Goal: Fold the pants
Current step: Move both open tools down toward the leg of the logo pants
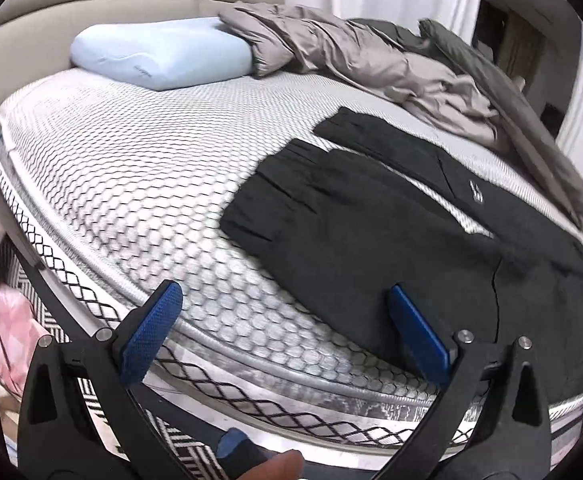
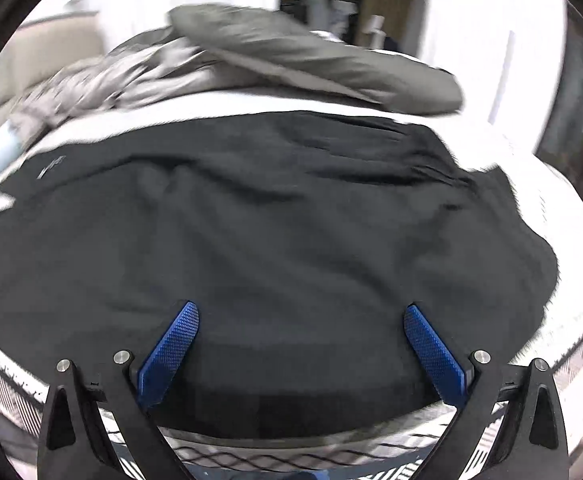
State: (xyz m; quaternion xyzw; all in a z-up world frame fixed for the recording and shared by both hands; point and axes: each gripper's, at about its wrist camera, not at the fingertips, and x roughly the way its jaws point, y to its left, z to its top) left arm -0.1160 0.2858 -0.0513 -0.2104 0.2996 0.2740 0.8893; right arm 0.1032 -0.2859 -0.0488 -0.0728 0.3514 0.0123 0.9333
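Black pants (image 1: 391, 240) lie spread on the white mattress (image 1: 131, 200), both legs reaching toward the far side. In the right wrist view the pants (image 2: 271, 240) fill the middle of the blurred frame. My left gripper (image 1: 285, 294) is open and empty above the mattress's near edge, its right finger over the pants' near left part. My right gripper (image 2: 301, 314) is open and empty, hovering over the pants' near edge.
A light blue pillow (image 1: 159, 56) lies at the head of the bed by the beige headboard (image 1: 91, 4). A crumpled grey duvet (image 1: 371, 56) lies along the far side. A black-and-white rug (image 1: 91, 396) and a pink object (image 1: 7, 328) are on the floor.
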